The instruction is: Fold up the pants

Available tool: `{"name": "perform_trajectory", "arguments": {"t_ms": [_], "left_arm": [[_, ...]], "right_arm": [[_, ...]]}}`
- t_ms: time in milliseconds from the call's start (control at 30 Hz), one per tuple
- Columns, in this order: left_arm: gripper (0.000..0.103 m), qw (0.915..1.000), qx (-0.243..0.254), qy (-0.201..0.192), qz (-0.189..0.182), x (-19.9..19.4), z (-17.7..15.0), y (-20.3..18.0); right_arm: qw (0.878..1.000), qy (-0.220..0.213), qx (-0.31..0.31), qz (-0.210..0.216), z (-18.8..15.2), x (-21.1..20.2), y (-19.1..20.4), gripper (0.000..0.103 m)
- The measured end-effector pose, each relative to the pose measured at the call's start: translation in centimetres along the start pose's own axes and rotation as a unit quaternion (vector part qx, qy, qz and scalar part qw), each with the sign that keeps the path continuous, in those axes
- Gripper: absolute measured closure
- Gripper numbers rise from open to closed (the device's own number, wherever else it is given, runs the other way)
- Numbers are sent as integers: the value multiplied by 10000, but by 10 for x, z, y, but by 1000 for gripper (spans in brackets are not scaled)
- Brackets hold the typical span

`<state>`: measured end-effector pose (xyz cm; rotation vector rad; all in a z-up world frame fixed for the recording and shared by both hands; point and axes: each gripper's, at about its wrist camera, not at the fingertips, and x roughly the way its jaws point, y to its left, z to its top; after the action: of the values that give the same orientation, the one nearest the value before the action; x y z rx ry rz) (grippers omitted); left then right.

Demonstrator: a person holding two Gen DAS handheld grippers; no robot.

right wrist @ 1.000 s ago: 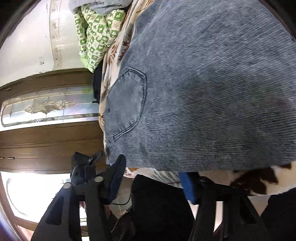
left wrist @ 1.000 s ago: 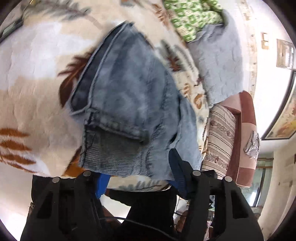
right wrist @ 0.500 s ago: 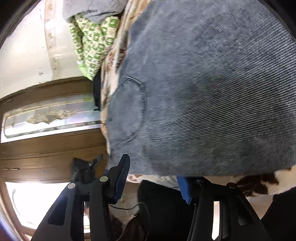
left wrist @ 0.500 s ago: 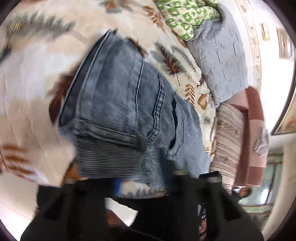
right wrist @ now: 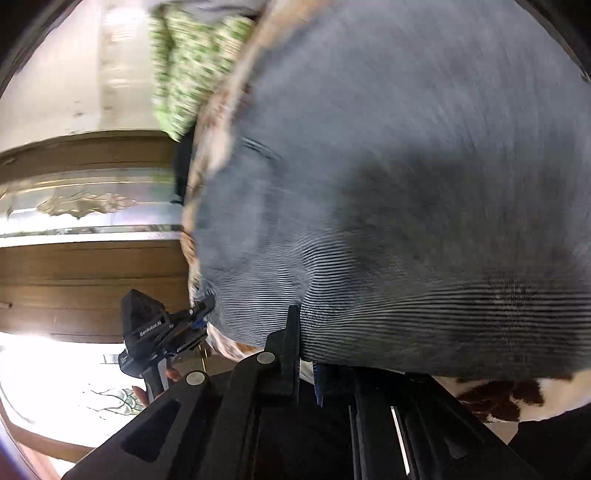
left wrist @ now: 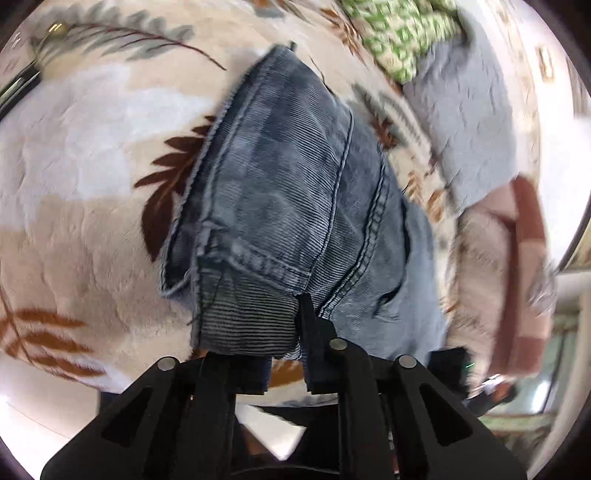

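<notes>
**A:** Where are the pants right now?

**B:** The pants (left wrist: 295, 206), faded blue denim, lie already folded into a compact stack on a bed covered by a cream blanket (left wrist: 85, 192) printed with brown and grey leaves. Their near edge sits at the edge of the bed, closest to the cameras.

**A:** And the two tools?

**B:** The left hand-held gripper (left wrist: 286, 354) has its fingers drawn close together, pinching the near denim edge where a hem overlaps ribbed fabric. The right hand-held gripper (right wrist: 304, 363) is likewise narrowed onto the near edge of the denim at another spot; in its view the cloth fills most of the picture. Both views are blurred by motion, so the exact depth of each pinch is hard to judge.

**A:** What would make this step go well?

**B:** It looks like the start of another fold. I would judge that both pinches should catch every layer at the edge, not just the top one, or the stack may splay open. Lifting both sides evenly and carrying them away from the bed's edge together should keep the crease straight.

**A:** Anything nearby to avoid?

**B:** A green patterned cloth (left wrist: 399, 33) and a grey quilted cushion (left wrist: 469, 122) lie beyond the pants, at the far side.
</notes>
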<state>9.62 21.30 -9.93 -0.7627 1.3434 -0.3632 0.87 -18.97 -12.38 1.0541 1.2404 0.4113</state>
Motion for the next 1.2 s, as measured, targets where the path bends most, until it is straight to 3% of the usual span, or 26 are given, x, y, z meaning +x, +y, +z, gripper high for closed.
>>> {"name": "perform_trajectory", "arguments": {"t_ms": [67, 133, 167, 200, 267, 367, 467, 567, 733, 767, 800, 833, 967, 1100, 1200], "left_arm": [[83, 9998, 168, -70, 93, -7, -2, -7], [65, 9988, 437, -82, 196, -12, -8, -18], [50, 9987, 499, -50, 75, -14, -12, -22], [44, 9986, 525, -35, -44, -14, -15, -23], [43, 9981, 605, 14, -126, -14, -22, -29], [40, 9980, 628, 116, 38, -3, -22, -33], [40, 9984, 492, 249, 126, 8, -21, -33], [40, 9982, 437, 317, 247, 13, -22, -34], [40, 9977, 420, 273, 467, 17, -24, -39], [40, 9977, 389, 270, 489, 18, -23, -40], [40, 9977, 363, 258, 514, 17, -23, -41], [40, 9976, 363, 234, 535, 17, -23, -43], [40, 9965, 386, 190, 710, 24, -22, -45], [38, 9954, 429, 150, 838, 30, -21, -50], [37, 9950, 445, 173, 875, 31, -21, -50]], "right_arm": [[9998, 44, -173, -98, -2, -9, 4, 89], [9986, -47, -450, -284, -6, -26, 11, 73], [9979, -108, -549, -319, -8, -39, 13, 67], [9968, -241, -648, -392, -9, -54, 17, 67], [9937, -592, -797, -527, -13, -91, 13, 67], [9804, -1531, -766, -973, -4, -164, 0, 64], [9481, -2672, -446, -1666, 23, -248, -30, 55], [9239, -3147, -176, -2170, 52, -291, -55, 54], [9153, -3023, -128, -2660, 102, -290, -85, 54], [9142, -2981, -168, -2740, 108, -286, -88, 58], [9164, -2907, -301, -2736, 113, -284, -88, 69], [9130, -2866, -558, -2848, 116, -284, -79, 101], [9000, -3335, -1045, -2605, 123, -290, -44, 100], [9021, -2880, -754, -3124, 147, -271, -68, 100], [9004, -2907, -560, -3187, 140, -269, -85, 92]]}}
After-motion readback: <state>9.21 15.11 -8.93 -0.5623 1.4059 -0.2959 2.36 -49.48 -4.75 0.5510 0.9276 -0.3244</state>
